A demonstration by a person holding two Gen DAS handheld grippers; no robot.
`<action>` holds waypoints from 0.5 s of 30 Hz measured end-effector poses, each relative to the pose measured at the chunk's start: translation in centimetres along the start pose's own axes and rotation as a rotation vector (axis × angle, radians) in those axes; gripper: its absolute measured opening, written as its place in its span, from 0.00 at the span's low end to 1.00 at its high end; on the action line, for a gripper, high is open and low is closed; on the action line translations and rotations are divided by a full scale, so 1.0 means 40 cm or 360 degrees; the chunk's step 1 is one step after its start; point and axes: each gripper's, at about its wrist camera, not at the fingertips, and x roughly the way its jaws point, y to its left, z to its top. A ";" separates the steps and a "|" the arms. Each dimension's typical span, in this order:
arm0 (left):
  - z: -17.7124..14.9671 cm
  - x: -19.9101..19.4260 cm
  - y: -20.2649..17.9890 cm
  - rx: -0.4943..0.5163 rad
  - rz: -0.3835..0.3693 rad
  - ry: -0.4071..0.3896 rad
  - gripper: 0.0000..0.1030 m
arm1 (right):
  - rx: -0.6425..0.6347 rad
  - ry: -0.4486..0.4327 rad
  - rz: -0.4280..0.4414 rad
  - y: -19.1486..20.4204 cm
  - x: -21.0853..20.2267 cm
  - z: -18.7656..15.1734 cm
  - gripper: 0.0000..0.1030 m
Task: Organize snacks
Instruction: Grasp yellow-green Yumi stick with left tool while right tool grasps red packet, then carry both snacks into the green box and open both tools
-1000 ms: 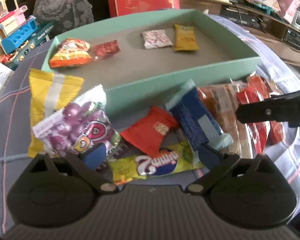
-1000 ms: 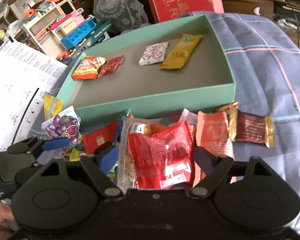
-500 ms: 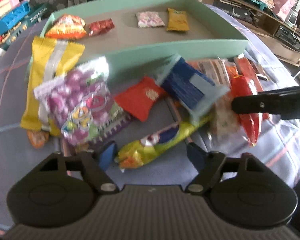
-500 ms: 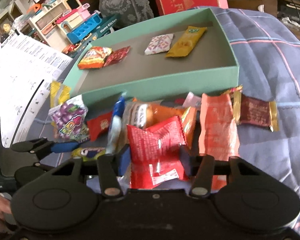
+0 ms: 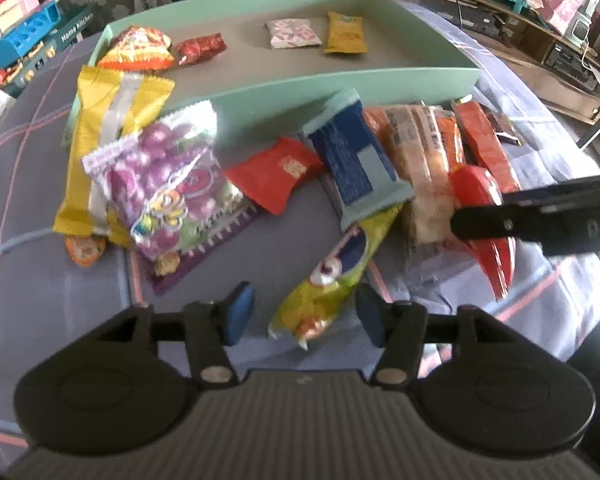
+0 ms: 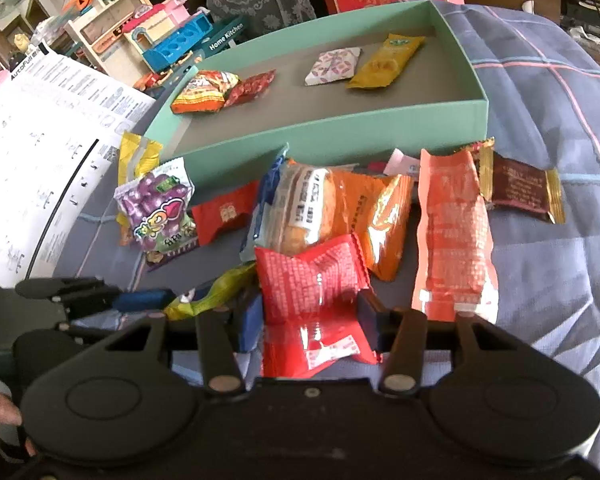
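A shallow teal box (image 5: 340, 80) holds an orange chip bag (image 5: 140, 50), a small red packet (image 5: 200, 46), a white patterned packet (image 5: 294, 34) and a yellow bar (image 5: 346, 32). Loose snacks lie piled in front of it. My left gripper (image 5: 305, 314) is closing around a yellow-green pack (image 5: 328, 280); its left pad still stands clear of the pack. My right gripper (image 6: 311, 318) is shut on a red snack packet (image 6: 312, 280), both pads pressing its sides. The same packet (image 5: 488, 216) shows beside a black right finger (image 5: 540, 216) in the left wrist view.
The pile on the checked blue cloth (image 6: 560, 100) includes a purple grape-candy bag (image 5: 160, 184), a yellow pack (image 5: 108, 120), a blue bar (image 5: 352, 156), orange packs (image 6: 452, 224) and a brown packet (image 6: 520, 188). Toy kitchen boxes (image 6: 172, 40) and printed sheets (image 6: 40, 140) lie left of the box.
Both pairs of jaws have narrowed. The right one closed onto the red packet. The yellow-green pack swung from crosswise to end-on between the left fingers.
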 end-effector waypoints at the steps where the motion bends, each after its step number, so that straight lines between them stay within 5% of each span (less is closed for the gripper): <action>1: 0.006 0.005 -0.002 0.0010 -0.0006 0.0003 0.55 | -0.0004 -0.0004 -0.0003 0.001 -0.001 -0.001 0.48; 5: 0.017 0.035 -0.021 0.0056 -0.0001 0.0034 0.55 | -0.0006 -0.0007 -0.0011 0.004 0.001 -0.004 0.48; 9: 0.006 0.026 -0.032 0.0086 0.0029 -0.0002 0.26 | -0.0013 -0.0010 -0.0011 0.004 -0.001 -0.003 0.48; 15: -0.011 -0.007 0.002 -0.0041 0.0052 -0.0006 0.18 | 0.0012 -0.0032 0.0015 -0.001 -0.019 0.003 0.45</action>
